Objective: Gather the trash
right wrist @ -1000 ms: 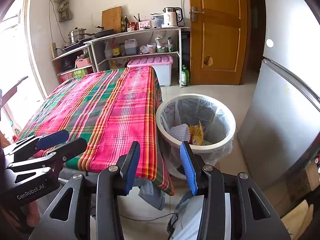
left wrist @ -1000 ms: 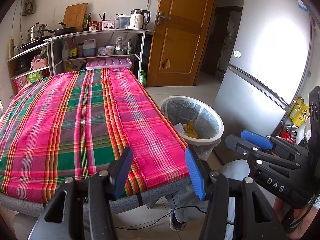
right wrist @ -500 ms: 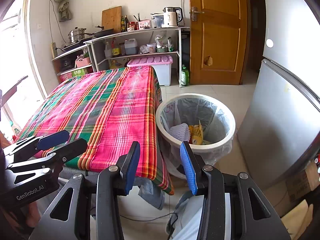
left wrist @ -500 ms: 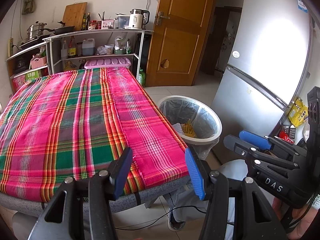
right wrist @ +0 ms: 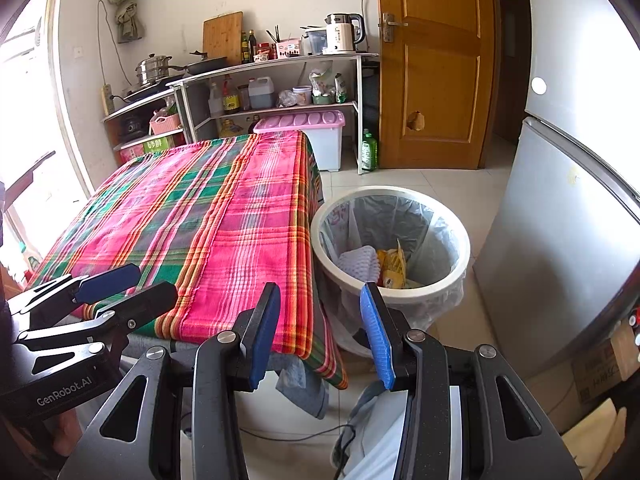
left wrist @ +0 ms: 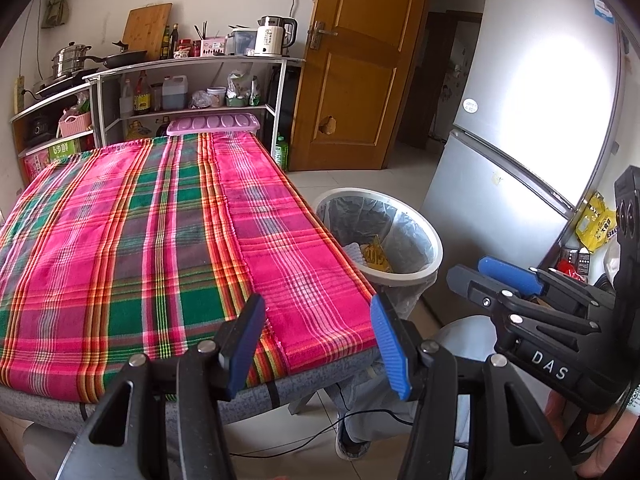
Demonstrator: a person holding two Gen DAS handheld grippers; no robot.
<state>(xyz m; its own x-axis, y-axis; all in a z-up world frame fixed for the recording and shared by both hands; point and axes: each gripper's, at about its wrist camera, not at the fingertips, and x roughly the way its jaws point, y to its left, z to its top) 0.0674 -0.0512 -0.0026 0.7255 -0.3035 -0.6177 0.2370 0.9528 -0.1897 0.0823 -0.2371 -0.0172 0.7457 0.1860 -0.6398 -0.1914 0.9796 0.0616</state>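
Biggest thing here is the silver fridge (right wrist: 560, 208), filling the whole right side with a wooden door (right wrist: 436, 64) next to it at the back. Then the table (left wrist: 256, 394) with its pink and green plaid cloth (left wrist: 152, 240), which covers the tabletop edge to edge, and I don't see anything lying on it. Behind the far edge there's a metal shelf unit (right wrist: 280, 80) loaded with a kettle, bottles, pots and a cutting board, plus a plastic bin with a pink lid (right wrist: 300, 122) tucked under it on the floor.

The white trash can (right wrist: 464, 268) sits on the tiled floor just beside the table's right edge, between the table and the fridge. It's got a clear liner, and the trash is already down inside: a yellow wrapper (right wrist: 394, 266) and a white padded-looking thing (right wrist: 358, 262) next to it. The can's mouth is clear, though the cloth's corner droops down beside it.

The left gripper (left wrist: 316, 344) hangs over the near edge of the tabletop, blue pads apart, nothing between them. The right gripper (right wrist: 320, 332) is by the near right corner, pointed between table and can, jaws also apart and empty. A bit of hand (left wrist: 600, 440) shows under the right tool.
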